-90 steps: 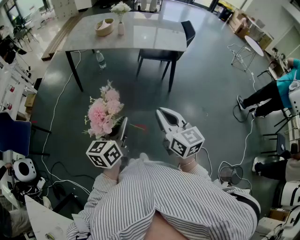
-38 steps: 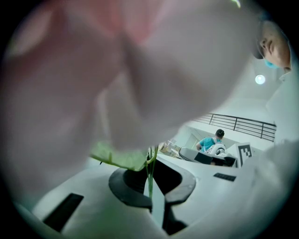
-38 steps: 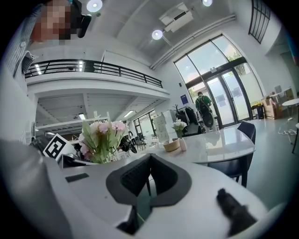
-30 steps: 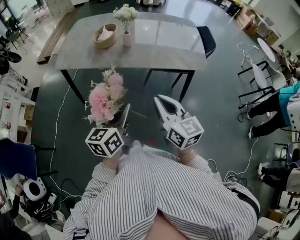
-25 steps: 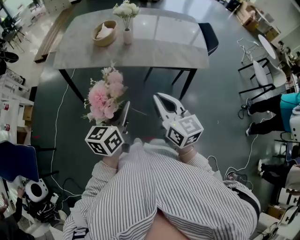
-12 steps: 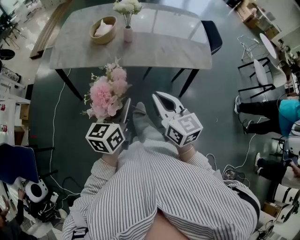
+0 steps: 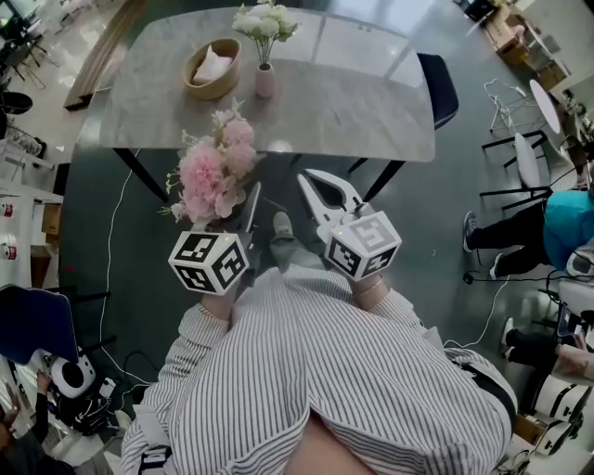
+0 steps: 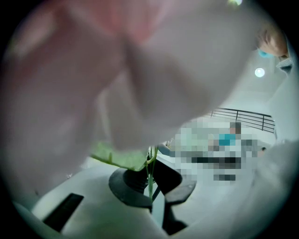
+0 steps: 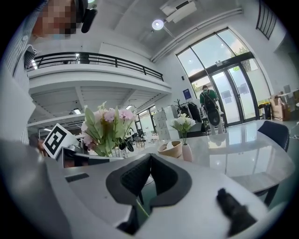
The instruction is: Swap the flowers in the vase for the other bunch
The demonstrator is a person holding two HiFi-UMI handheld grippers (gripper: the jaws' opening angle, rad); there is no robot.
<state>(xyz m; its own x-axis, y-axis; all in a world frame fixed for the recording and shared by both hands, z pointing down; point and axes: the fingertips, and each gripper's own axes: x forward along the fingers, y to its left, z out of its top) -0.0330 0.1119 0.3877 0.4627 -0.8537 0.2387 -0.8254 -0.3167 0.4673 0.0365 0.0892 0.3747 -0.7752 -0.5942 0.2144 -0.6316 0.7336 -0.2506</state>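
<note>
Approach step: left tool (image 7: 252, 197) pinches pink bunch (image 7: 212, 172) short of the vase (image 7: 265, 82); right tool (image 7: 310, 178), pressed together, likely must open next for white flowers (image 7: 264, 20).

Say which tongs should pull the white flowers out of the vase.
Right. The right tongs are shut and carry no bunch, while the left tongs are shut on the pink bunch. The vase stands on the table ahead.

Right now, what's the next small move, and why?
Probably step up to the table, aiming the right gripper at the white flowers. They sit in the vase, seemingly beyond reach; the left gripper is shut on the pink bunch, so the shut right gripper looks free.
</note>
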